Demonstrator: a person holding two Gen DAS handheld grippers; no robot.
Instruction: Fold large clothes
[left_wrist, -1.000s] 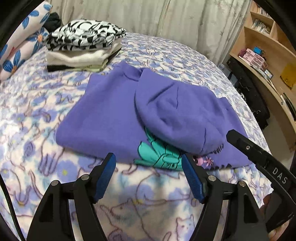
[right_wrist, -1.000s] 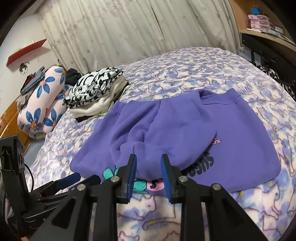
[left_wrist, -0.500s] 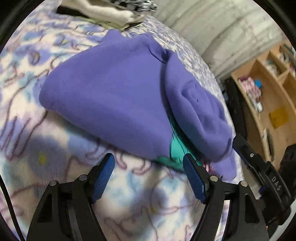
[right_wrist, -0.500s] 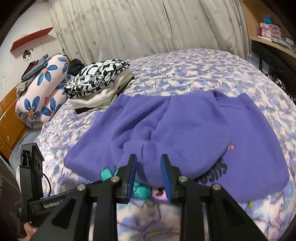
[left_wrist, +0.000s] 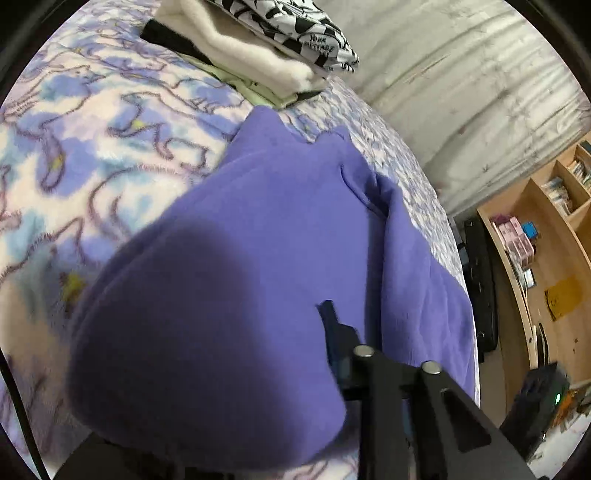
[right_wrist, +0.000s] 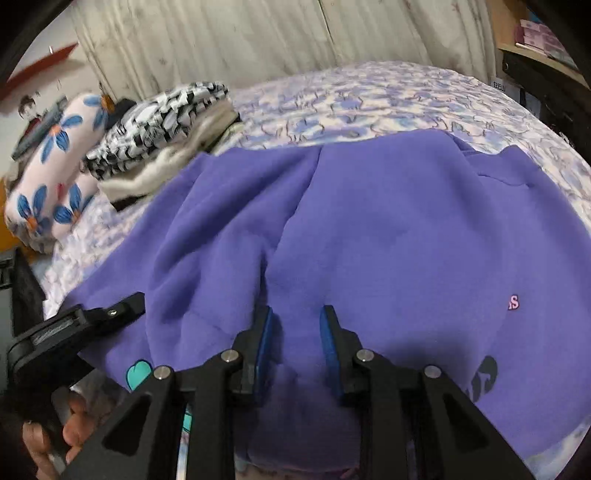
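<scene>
I have the bed (right_wrist: 369, 92) filling both views, its cat-print blanket running away to the curtain, and the purple sweatshirt (right_wrist: 369, 221) lies across its near half with its long axis left to right, sleeves already laid in over the body. Far left of it sits a stack of folded clothes (right_wrist: 159, 125), close to the sweatshirt's far left corner, with a flowered pillow (right_wrist: 48, 177) beyond that. The relation that matters for me: the near hem lies right at both claws and the collar is at the far side, so I judge the coming fold goes from near to far, lifting the hem up and over. My left claw (left_wrist: 325, 332) has just been closing and, in its own view, purple cloth bulges over and hides one finger while the other presses into the fabric, so I read it as clamped on the near left edge. My right claw (right_wrist: 295, 332) points steeply down at the folded-in sleeve near the middle of the hem, its blue pads a little apart with purple cloth bunched between them; I take that as a grip on the fabric. The left one sits close beside it on the left, a hand (right_wrist: 55, 435) visible on its handle.
</scene>
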